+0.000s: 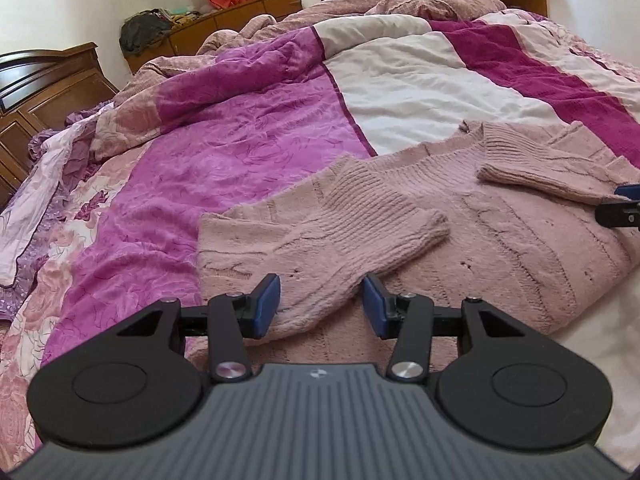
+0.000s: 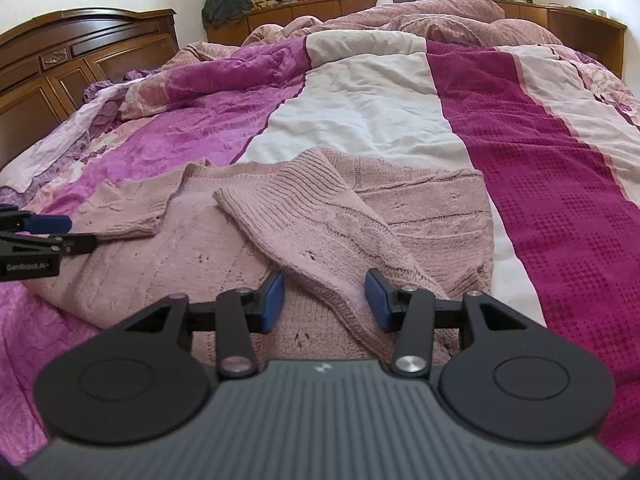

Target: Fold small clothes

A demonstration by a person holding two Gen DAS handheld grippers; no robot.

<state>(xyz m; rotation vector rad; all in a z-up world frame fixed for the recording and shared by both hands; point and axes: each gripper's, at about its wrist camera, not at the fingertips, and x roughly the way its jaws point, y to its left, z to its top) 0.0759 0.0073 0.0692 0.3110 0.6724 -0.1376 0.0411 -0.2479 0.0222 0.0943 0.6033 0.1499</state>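
Note:
A pale pink knit sweater (image 1: 500,236) lies flat on the bed, both sleeves folded in across its body. My left gripper (image 1: 320,304) is open, its blue pads either side of the left sleeve (image 1: 352,224) near the hem, not closed on it. My right gripper (image 2: 325,300) is open, its pads either side of the right sleeve (image 2: 320,232). The sweater body also shows in the right wrist view (image 2: 180,264). The right gripper's tip shows at the right edge of the left wrist view (image 1: 620,204); the left gripper shows at the left edge of the right wrist view (image 2: 48,236).
The bed is covered by a magenta, white and purple quilt (image 1: 248,148), bunched up towards the far side. A wooden headboard (image 2: 80,60) stands at the left. A low wooden shelf (image 2: 320,12) with clutter runs along the far wall under red curtains.

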